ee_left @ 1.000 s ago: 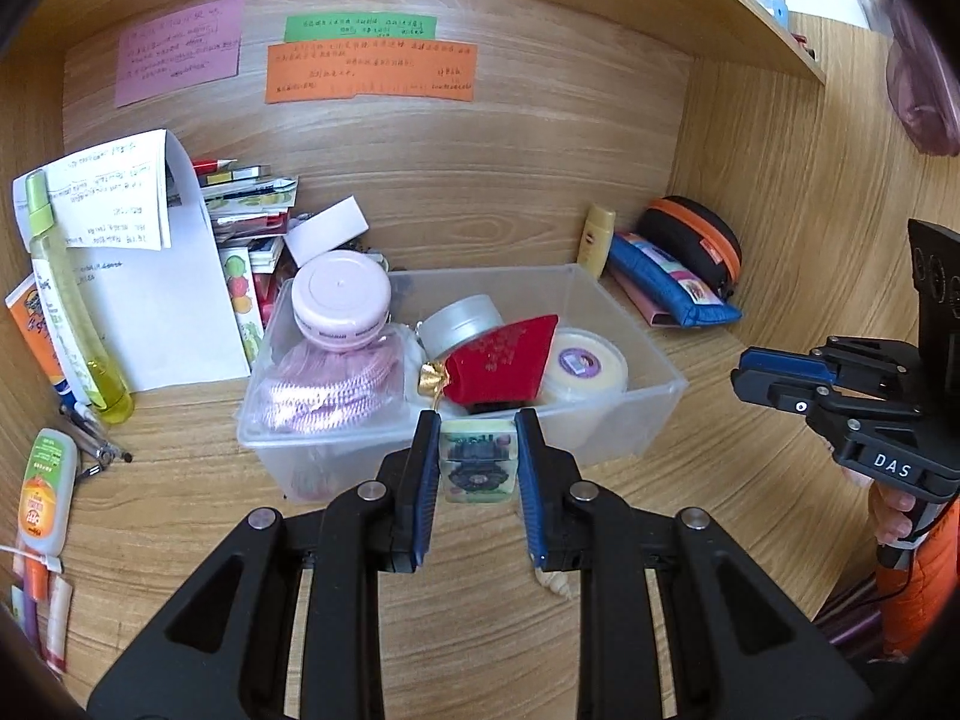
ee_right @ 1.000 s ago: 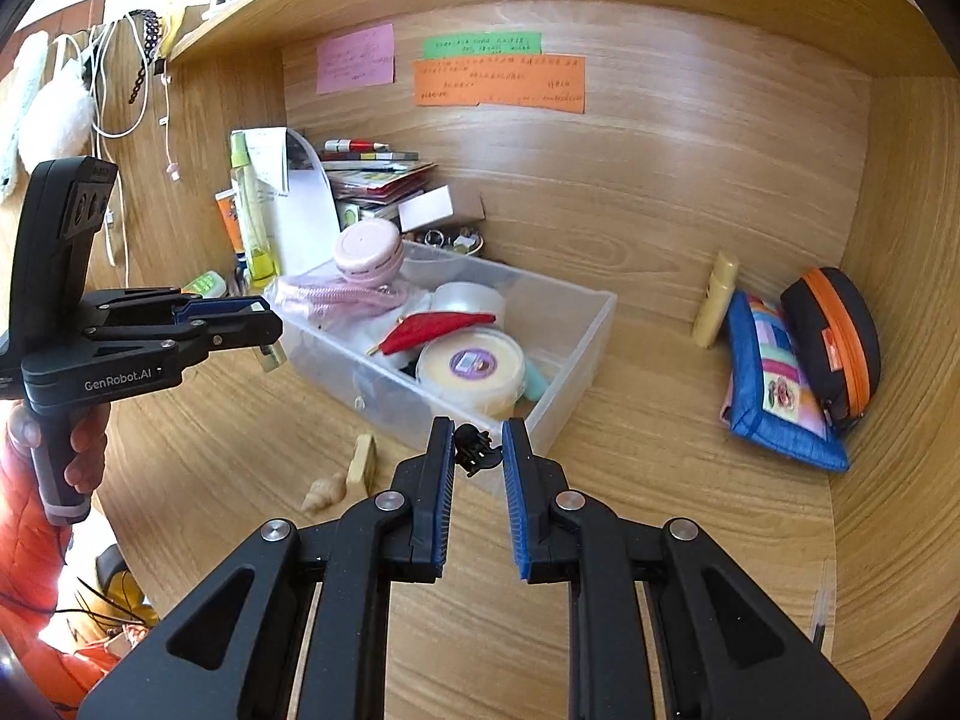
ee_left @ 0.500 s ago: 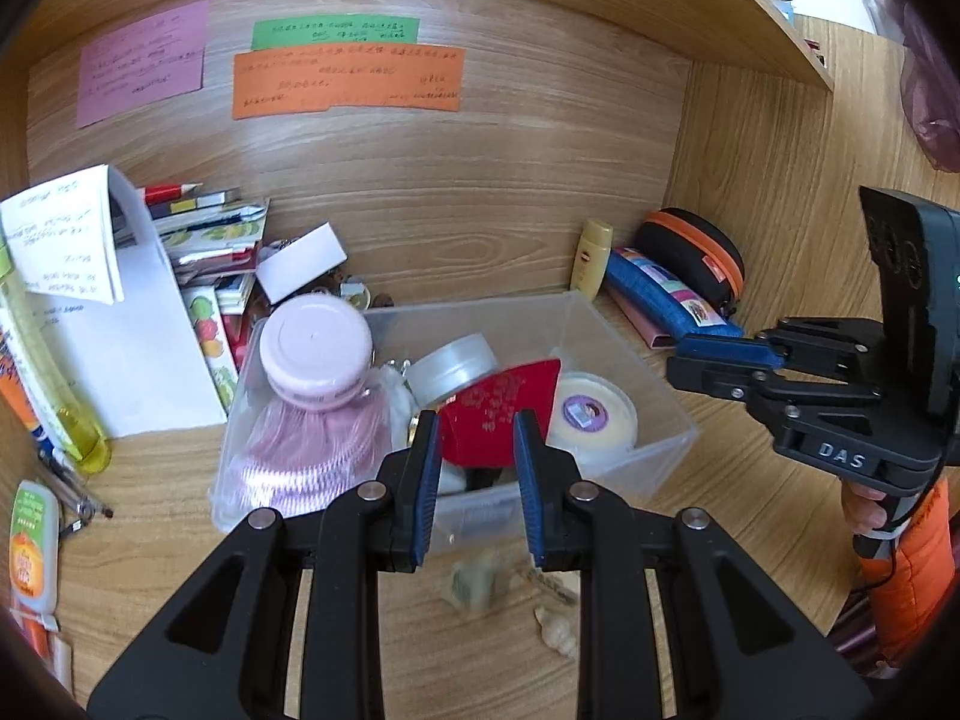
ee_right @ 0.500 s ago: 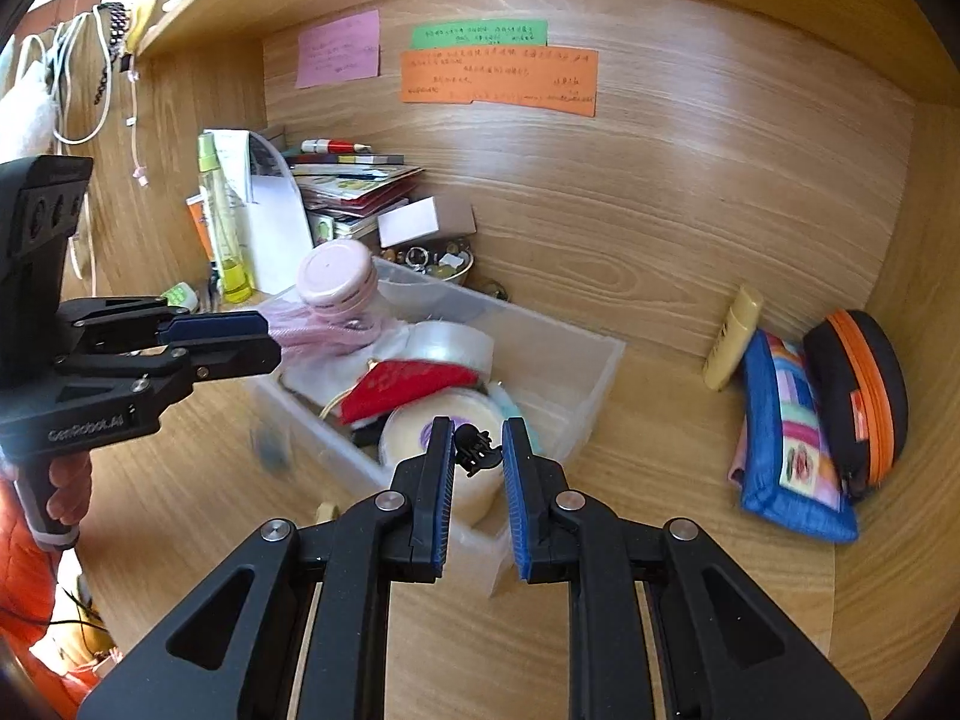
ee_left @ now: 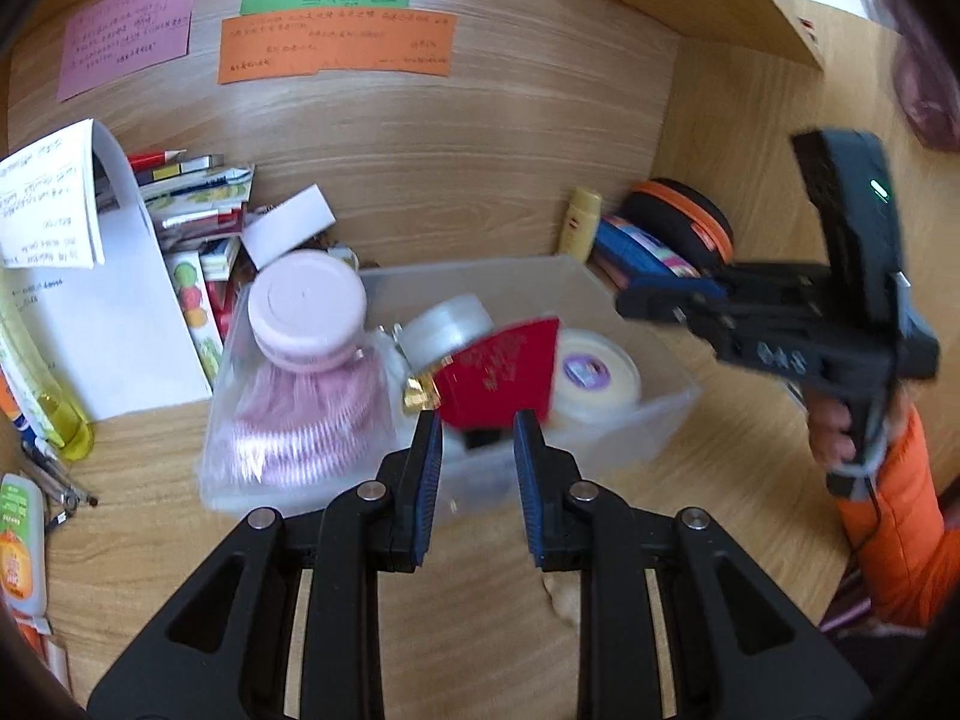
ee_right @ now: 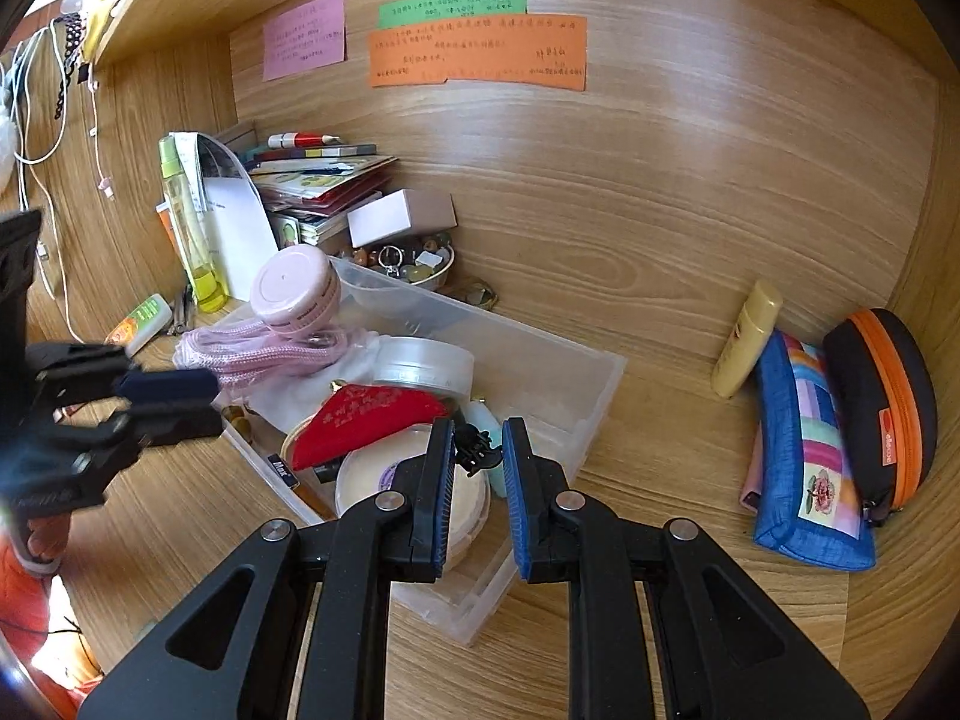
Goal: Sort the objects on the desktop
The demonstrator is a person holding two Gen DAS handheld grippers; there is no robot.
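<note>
A clear plastic bin [ee_left: 660, 420] [ee_right: 600, 372] holds a pink round case [ee_left: 306, 306], a pink cord in a bag [ee_left: 306, 414], a red pouch [ee_left: 498, 372], a clear tin [ee_left: 450, 324] and a tape roll [ee_left: 594, 372]. My left gripper [ee_left: 478, 438] hovers at the bin's near wall, its jaws a narrow gap apart with nothing between them. My right gripper [ee_right: 477, 450] is shut on a small black clip [ee_right: 474, 450] above the tape roll [ee_right: 408, 492] inside the bin. A shell [ee_left: 564, 600] lies on the desk, partly behind my left fingers.
A blue patchwork pouch [ee_right: 804, 456], a black-and-orange case [ee_right: 882, 402] and a yellow tube [ee_right: 747, 339] lean in the right corner. Stacked books [ee_right: 324, 180], a bead bowl [ee_right: 414, 267] and a yellow-green bottle [ee_right: 186, 228] crowd the back left. An orange sleeve [ee_left: 900, 510] is at the right.
The small printed card seen between my left fingers a second ago is gone from them. My right gripper has carried the black clip from the desk in front to over the bin.
</note>
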